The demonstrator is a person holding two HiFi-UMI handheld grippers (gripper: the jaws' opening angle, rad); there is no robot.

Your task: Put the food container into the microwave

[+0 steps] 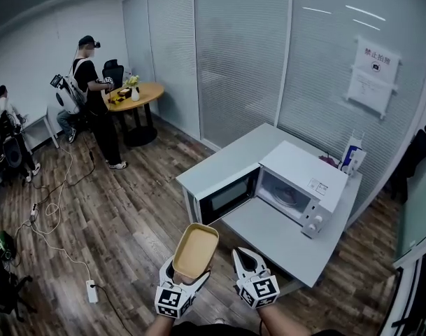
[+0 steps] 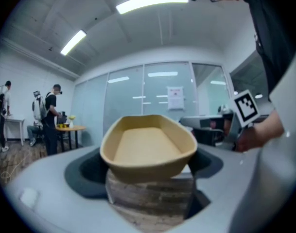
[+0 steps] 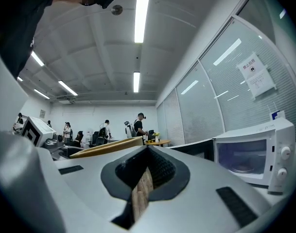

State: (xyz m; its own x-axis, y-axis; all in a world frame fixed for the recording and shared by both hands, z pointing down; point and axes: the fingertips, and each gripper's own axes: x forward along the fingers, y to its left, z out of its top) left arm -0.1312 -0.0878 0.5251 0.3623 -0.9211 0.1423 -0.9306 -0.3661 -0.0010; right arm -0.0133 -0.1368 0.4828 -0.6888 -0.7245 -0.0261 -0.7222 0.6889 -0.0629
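Head view shows the left gripper (image 1: 187, 277) and the right gripper (image 1: 246, 260) side by side at the near edge of the frame, both over the wooden floor (image 1: 129, 215). The left gripper's fingers (image 2: 82, 174) are clenched on the food container (image 1: 196, 249), a tan, open-topped oblong tray. The left gripper view shows the tray seated between the two pads, its rim level and its cavity empty. The right gripper's fingers (image 3: 162, 171) are closed tip to tip with nothing between them; only a narrow strip of floor shows behind the tips. The food container is held just left of the right gripper, and its rim crosses the left part of the right gripper view. The container sits on the near side of the grey surface (image 1: 268, 226) and is not yet above it. The white microwave (image 1: 307, 180) stands on that surface toward its right far part. The microwave door (image 1: 226, 198) is swung fully open to the left, exposing the lit cavity and its turntable (image 1: 286, 196). A blue and white carton (image 1: 352, 154) stands just behind the microwave. At far left, a person (image 1: 94, 96) stands beside a round wooden table (image 1: 139, 93).
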